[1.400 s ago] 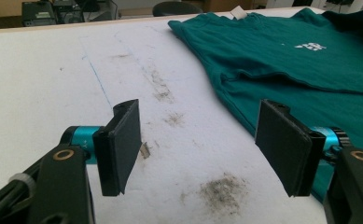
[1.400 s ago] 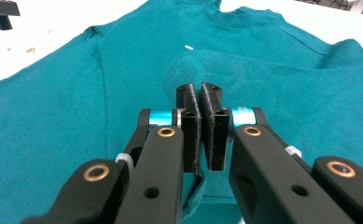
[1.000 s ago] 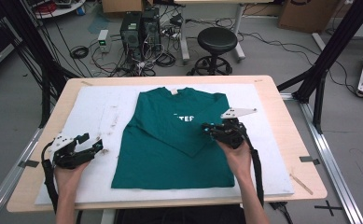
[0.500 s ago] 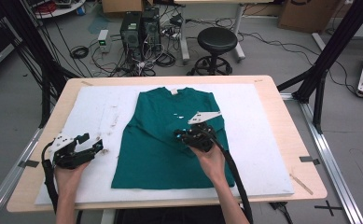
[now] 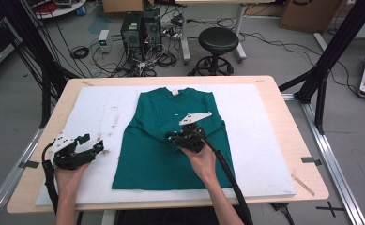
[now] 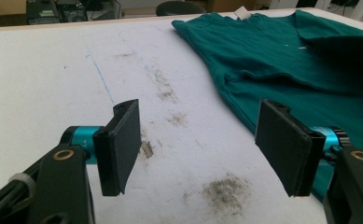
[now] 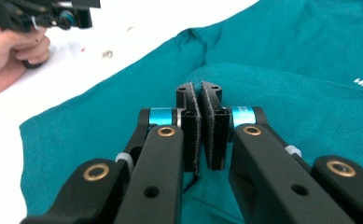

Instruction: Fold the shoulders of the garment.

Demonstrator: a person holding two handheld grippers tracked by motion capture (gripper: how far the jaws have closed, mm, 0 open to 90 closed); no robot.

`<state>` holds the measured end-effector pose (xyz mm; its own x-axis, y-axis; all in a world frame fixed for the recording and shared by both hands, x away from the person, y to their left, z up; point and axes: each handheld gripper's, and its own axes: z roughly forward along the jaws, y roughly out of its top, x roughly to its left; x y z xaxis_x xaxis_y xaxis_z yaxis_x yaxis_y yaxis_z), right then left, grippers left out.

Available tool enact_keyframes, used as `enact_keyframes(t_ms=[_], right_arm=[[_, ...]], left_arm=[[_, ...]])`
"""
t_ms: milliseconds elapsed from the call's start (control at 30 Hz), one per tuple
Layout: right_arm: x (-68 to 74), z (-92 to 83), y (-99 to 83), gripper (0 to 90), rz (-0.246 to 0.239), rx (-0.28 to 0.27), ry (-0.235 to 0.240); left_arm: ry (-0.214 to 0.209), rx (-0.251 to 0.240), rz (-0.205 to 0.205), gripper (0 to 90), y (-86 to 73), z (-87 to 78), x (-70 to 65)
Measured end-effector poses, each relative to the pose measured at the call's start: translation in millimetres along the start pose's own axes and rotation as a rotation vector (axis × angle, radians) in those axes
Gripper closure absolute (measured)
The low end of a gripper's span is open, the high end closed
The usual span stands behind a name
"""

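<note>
Two tongs, first fold in hand: right gripper (image 5: pixel 170 137), jaws pressed together, appears to pinch the green shirt (image 5: pixel 147 164) by its right side, laid over the middle. The other side lies unfolded. Left gripper (image 6: pixel 198 140), jaws wide and empty, hovers over the white board (image 6: pixel 53 70) beside the shirt's edge.

White mat (image 5: pixel 274 140) covers wooden table (image 5: pixel 307 154), smudged with dark marks (image 6: pixel 226 189) near its left side. Black round stool (image 5: pixel 217 41) stands beyond far edge. Computer towers (image 5: pixel 140 28) with tangled cables (image 5: pixel 156 58) on grey floor behind. Cardboard box (image 5: pixel 307 14) at upper right. Black frame struts (image 5: pixel 332 51) flank table.
</note>
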<state>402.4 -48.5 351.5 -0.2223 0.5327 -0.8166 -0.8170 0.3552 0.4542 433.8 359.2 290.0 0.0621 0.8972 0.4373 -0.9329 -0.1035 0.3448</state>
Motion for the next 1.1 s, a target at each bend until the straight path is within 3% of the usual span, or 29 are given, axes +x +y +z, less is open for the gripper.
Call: enact_keyframes(t_ms=[167,533,600,733,967,1100], right_arm=[[3.3,10.5,-2.1,87.7,-0.012,0.016,0.024],[6.2,15.2,-3.9,85.2,-0.025,0.027,0.054],[6.5,16.2,-4.4,71.5,-0.020,0.024,0.058],[6.7,12.6,-3.9,57.1,-0.017,0.023,0.036],[2.5,4.8,-5.6,52.2,-0.010,0.035,0.007],[0.3,-0.1,-8.5,37.6,-0.013,0.048,-0.038]], left_arm=[[0.000,0.000,0.000,31.5,0.0,0.1,-0.1],[0.000,0.002,0.002,31.5,0.1,0.1,0.1],[0.000,0.002,0.003,31.5,0.1,0.1,0.1],[-0.001,0.003,0.001,31.5,0.1,0.1,0.4],[-0.002,0.003,0.004,31.5,0.1,0.2,0.1],[-0.002,0.004,0.008,31.5,0.1,0.3,-0.4]])
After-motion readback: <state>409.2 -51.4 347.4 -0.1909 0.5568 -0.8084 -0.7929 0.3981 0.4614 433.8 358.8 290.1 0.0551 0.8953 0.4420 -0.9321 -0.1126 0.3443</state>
